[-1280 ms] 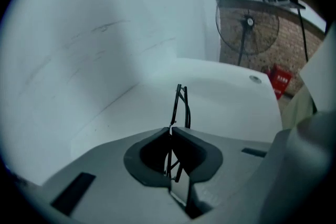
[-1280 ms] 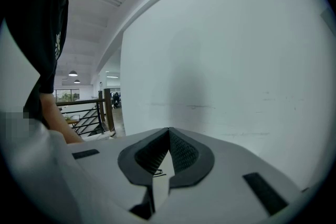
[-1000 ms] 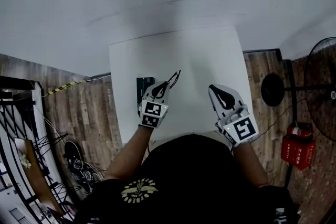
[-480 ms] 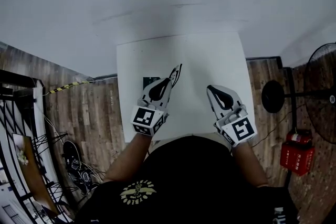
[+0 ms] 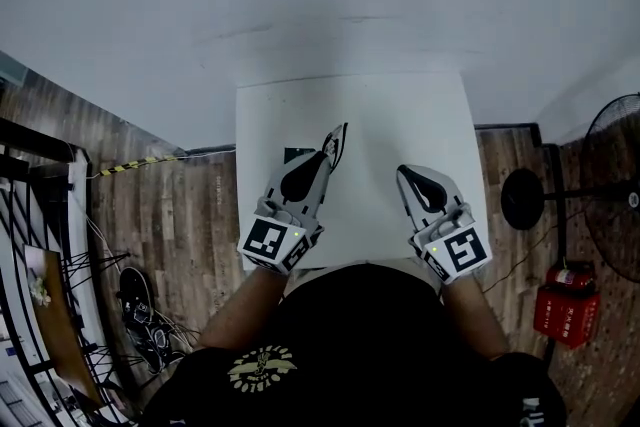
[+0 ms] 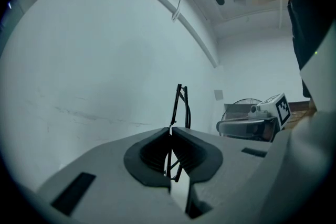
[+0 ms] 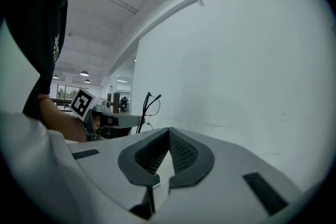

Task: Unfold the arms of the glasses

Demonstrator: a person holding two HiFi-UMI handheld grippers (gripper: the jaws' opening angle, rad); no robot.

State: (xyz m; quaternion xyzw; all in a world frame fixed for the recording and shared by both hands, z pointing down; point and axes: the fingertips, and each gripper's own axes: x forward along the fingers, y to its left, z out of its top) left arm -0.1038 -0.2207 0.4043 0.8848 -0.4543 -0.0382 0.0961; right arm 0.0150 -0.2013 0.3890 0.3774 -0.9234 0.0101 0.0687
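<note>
Where the head view looks down on the white square table, the left gripper, a grey-white body with a black-and-white marker cube at its rear, reaches over the table's left half. Its jaws are pressed together on the thin black wire-framed glasses. In the left gripper view the pads pinch the frame low down. The glasses stand upright out of the tips, seen edge-on against a white wall, so frame and arms cannot be told apart. The right gripper sits over the table's right half. Its jaws are closed tip to tip with nothing between them, well apart from the glasses. From its own view the left gripper shows off to the side, with the glasses rising from its tips. A dark flat rectangular object lies on the table near its left edge, partly hidden behind the left gripper. Beyond the table's right edge a black standing fan and a red box stand on the wooden plank floor.
</note>
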